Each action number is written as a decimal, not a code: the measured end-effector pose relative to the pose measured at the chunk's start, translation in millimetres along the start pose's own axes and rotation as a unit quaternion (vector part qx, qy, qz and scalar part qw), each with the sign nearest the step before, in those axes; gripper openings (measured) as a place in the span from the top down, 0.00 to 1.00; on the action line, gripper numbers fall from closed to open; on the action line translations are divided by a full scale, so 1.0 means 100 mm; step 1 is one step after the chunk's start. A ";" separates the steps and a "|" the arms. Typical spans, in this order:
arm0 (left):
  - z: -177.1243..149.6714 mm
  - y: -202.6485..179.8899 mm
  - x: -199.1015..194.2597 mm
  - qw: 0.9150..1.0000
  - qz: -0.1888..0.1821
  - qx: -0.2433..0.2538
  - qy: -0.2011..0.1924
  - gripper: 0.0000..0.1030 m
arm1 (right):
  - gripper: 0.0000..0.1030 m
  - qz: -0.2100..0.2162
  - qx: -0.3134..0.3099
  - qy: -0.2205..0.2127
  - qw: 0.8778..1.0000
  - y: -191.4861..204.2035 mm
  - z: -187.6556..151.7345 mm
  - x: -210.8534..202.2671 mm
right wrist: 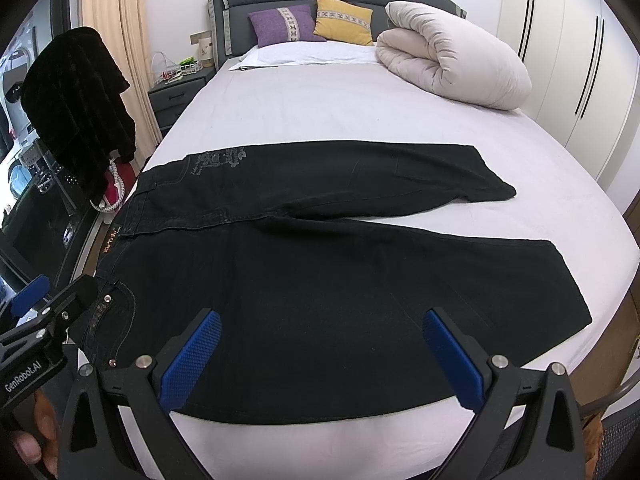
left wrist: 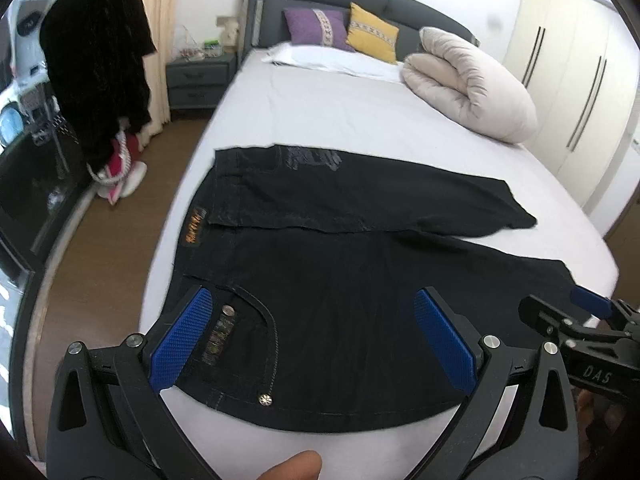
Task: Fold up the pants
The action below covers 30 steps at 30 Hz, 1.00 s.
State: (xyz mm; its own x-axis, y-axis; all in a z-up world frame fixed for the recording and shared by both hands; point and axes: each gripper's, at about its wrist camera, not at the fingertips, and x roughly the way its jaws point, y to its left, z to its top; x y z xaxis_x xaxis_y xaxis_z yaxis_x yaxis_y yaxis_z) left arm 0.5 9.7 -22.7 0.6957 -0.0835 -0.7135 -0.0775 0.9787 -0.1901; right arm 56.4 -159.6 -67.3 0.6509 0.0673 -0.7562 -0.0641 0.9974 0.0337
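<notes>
Black pants (left wrist: 340, 264) lie flat across the foot of the bed (left wrist: 320, 112), waistband at the left, both legs spread out to the right. In the right wrist view the pants (right wrist: 320, 280) fill the near half of the bed (right wrist: 320, 100). My left gripper (left wrist: 312, 312) is open and empty, hovering over the near pocket and waist area. My right gripper (right wrist: 320, 336) is open and empty, hovering over the near leg. Each gripper shows at the edge of the other's view.
A rolled beige duvet (right wrist: 452, 64) lies at the back right of the bed. Purple and yellow cushions (right wrist: 312, 24) lean on the headboard. A nightstand (left wrist: 200, 80) and a rack with dark clothes (left wrist: 96, 72) stand left. Wardrobes (right wrist: 580, 60) line the right.
</notes>
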 end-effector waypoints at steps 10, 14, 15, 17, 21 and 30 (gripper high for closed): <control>-0.21 0.29 0.21 1.000 0.015 0.022 0.000 0.00 | 0.00 0.063 -0.034 -0.048 0.996 -0.07 0.21 -0.05; -0.03 0.58 0.46 0.995 0.072 -0.024 0.062 0.01 | 0.00 0.082 -0.051 -0.063 0.993 -0.15 0.40 0.09; 0.03 0.65 0.49 0.995 0.072 -0.034 0.063 0.01 | 0.00 0.084 -0.059 -0.064 0.993 -0.18 0.45 0.13; 0.27 0.79 0.60 0.995 0.081 -0.025 0.054 0.01 | 0.00 0.086 -0.066 -0.068 0.992 -0.26 0.54 0.20; 0.95 0.86 0.91 0.996 0.051 0.063 0.023 0.01 | 0.03 0.093 -0.074 -0.060 0.991 -0.47 0.77 0.43; 2.20 0.81 2.38 0.953 -0.069 0.266 0.131 0.02 | 0.34 0.148 -0.190 -0.006 0.971 -0.55 1.27 1.02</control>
State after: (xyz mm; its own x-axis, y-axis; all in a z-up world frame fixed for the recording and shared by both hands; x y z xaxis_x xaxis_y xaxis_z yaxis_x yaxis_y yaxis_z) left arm 317.1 110.0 -59.6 0.4657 -0.1933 -0.8636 0.4226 0.9060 0.0251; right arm 222.5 -204.4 -63.6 0.5707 0.3520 -0.7419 -0.5221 0.8529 0.0030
